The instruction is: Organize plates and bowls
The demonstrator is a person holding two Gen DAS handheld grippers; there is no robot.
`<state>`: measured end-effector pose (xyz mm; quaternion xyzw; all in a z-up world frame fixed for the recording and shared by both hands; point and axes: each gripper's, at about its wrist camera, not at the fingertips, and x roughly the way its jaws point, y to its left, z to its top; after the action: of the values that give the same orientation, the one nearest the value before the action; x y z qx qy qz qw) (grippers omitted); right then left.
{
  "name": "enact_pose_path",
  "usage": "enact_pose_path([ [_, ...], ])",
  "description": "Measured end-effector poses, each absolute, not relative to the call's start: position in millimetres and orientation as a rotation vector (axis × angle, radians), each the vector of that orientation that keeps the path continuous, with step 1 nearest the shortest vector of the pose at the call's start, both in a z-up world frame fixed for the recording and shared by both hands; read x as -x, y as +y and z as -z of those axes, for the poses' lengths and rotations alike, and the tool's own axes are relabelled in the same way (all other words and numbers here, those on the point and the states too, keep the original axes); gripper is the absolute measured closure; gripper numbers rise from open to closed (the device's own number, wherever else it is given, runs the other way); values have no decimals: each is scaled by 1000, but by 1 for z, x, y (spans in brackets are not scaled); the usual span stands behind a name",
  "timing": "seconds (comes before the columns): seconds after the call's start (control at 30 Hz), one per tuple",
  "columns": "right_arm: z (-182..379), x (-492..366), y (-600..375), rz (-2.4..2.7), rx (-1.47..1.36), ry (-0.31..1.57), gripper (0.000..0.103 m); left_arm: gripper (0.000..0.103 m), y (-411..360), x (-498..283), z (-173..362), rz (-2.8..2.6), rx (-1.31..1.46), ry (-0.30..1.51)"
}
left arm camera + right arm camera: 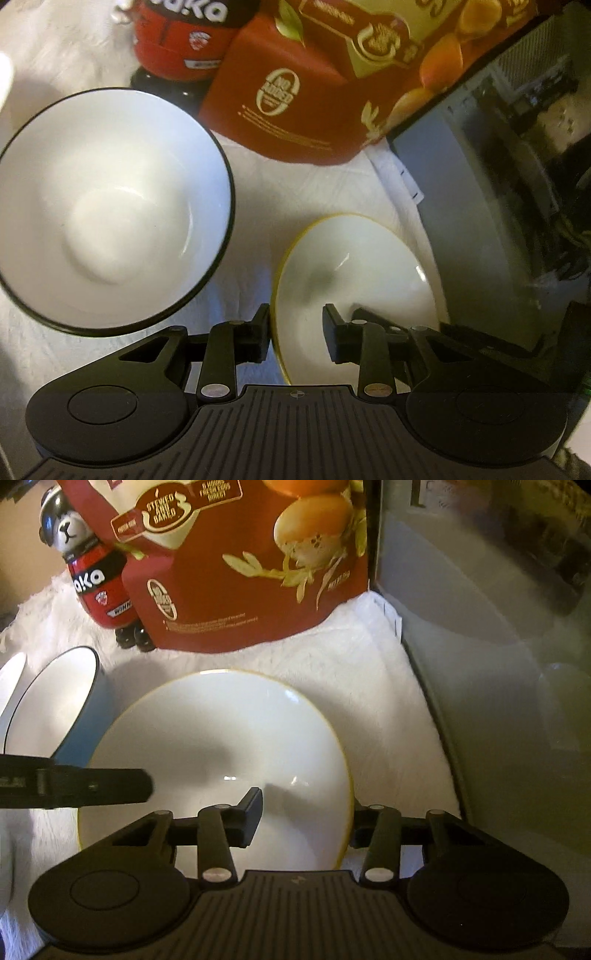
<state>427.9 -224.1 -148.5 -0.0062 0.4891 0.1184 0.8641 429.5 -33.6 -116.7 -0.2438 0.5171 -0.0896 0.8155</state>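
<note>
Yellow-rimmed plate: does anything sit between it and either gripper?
No. Both grippers already straddle the yellow-rimmed plate: the left gripper at its left edge, the right gripper at its right edge, jaws open. The black-rimmed bowl stands clear to the left.

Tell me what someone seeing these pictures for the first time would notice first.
Probably the yellow-rimmed bowl in the middle, on the white cloth, with the left claw and the right claw each straddling its rim from opposite sides. Next comes the big red box standing behind it, then the black-rimmed bowl to the left.
</note>
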Motion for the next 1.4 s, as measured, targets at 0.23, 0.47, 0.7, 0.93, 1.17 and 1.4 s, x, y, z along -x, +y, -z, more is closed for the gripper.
enact_pose_path([
  [0.23,139,-413,-224,-268,5,1034,60,71,-37,-422,115,194,463,1148],
  [0.47,136,-374,-205,-346,-8,1085,59,71,-19,-384,111,187,414,1234],
  [0.7,137,-345,-171,-402,-15,1109,58,70,13,-340,103,160,402,1244],
  [0.93,136,-337,-145,-421,-4,1105,57,70,33,-324,107,137,418,1242],
  [1.17,142,-335,-140,-375,19,1101,56,71,40,-319,108,190,451,1235],
  [1.4,144,-331,-138,-347,5,1098,56,71,45,-315,104,205,447,1220],
])
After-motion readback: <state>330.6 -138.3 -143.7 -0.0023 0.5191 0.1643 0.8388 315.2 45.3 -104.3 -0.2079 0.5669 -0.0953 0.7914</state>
